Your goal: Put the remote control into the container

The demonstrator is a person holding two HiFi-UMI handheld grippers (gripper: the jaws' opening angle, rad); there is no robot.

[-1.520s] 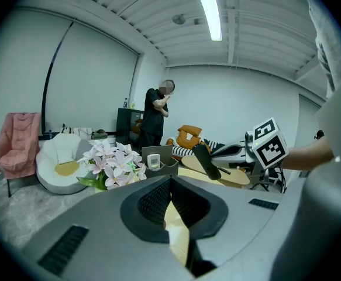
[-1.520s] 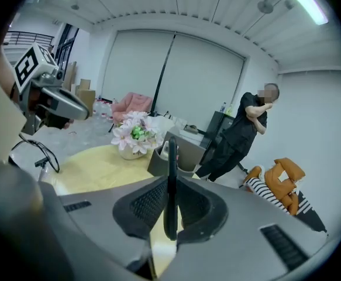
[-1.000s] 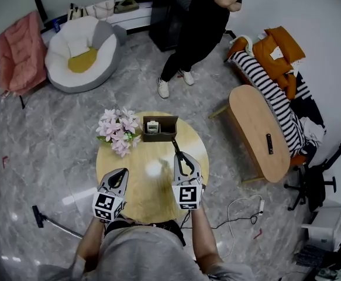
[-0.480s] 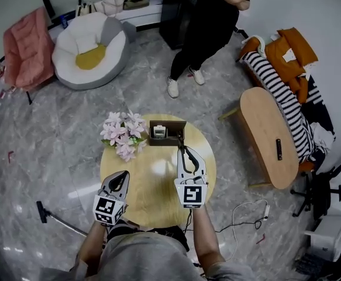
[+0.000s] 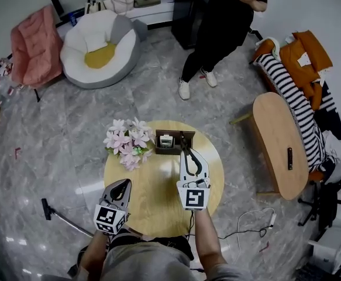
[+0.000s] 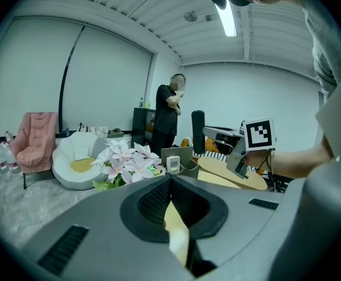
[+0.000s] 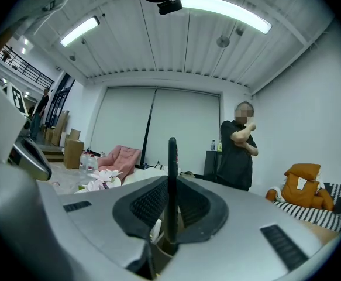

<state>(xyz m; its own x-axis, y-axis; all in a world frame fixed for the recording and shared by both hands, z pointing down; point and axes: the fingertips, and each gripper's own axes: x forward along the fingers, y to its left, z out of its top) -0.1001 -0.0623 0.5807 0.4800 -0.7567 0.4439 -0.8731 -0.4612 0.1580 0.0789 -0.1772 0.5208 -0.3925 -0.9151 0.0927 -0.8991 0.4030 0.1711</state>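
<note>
Over the round wooden desk [image 5: 158, 201], the right claw [image 5: 187, 152] pinches a slim black remote control [image 5: 183, 139] near the boxy brown container [image 5: 171, 133], while the left claw [image 5: 125, 184] sits closed, empty.

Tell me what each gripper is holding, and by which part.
Right gripper: the remote control, clamped on edge by its near end between the jaws. Left gripper: nothing, jaws together.

No actual words or numbers to read here. The white cube [image 5: 107, 218] at the back of the left gripper [image 5: 122, 186] and the matching cube [image 5: 195, 197] behind the right gripper [image 5: 188, 153] show black-and-white square markers, pattern only. The small white gadget [image 5: 166, 140] just left of the right tips has a screen, too tiny to read.
</note>
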